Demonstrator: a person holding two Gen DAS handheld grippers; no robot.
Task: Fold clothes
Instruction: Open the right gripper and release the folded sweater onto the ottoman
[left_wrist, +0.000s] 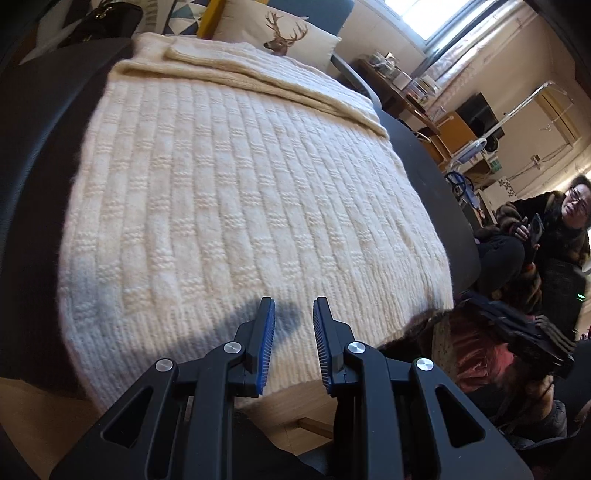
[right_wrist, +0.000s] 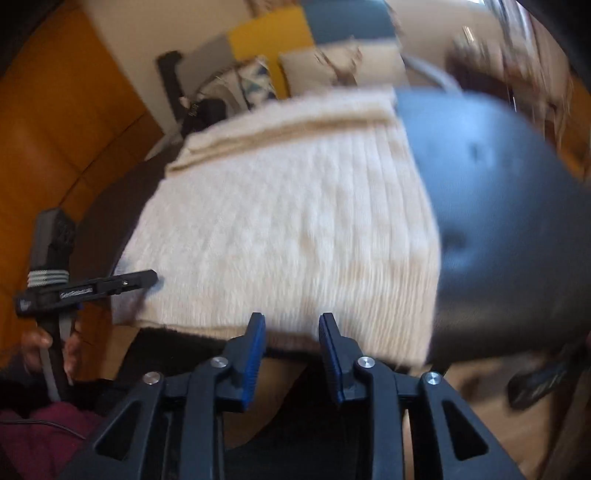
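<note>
Our left gripper (left_wrist: 294, 314) hovers with jaws parted and empty over the near hem of the cream sweater (left_wrist: 236, 206), lying flat on a dark table (left_wrist: 436, 177). Our right gripper (right_wrist: 291, 328) likewise. We should pinch both hem corners evenly.

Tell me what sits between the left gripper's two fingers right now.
Nothing is held there: in the left wrist view the left gripper has an open gap, with only the cream knitted sweater lying on the dark table behind it.
</note>
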